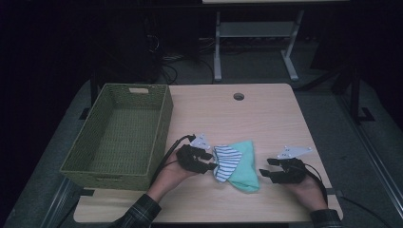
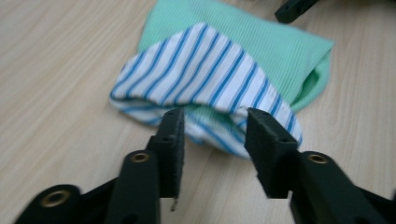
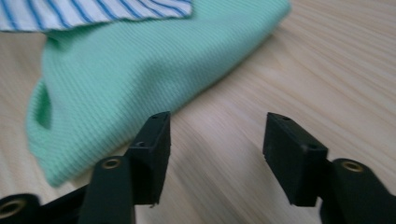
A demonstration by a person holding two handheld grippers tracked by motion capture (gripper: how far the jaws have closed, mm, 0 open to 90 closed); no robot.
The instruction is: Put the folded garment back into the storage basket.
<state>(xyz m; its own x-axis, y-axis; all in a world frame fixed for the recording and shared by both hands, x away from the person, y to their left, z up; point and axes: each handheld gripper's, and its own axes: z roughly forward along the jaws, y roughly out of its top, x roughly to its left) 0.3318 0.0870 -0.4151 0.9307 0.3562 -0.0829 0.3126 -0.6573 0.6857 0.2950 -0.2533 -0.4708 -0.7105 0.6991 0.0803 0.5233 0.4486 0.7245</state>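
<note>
Nearest us, our left gripper (image 1: 215, 160) and right gripper (image 1: 264, 173) gape empty, flanking the cloth (image 1: 244, 166), which seems to run near-right to far-left between them.

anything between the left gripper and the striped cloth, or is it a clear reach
Nothing visible stands in the way. The left gripper has its jaws apart right at the near edge of the striped cloth, which lies on the green cloth. Only bare table lies around them.
</note>
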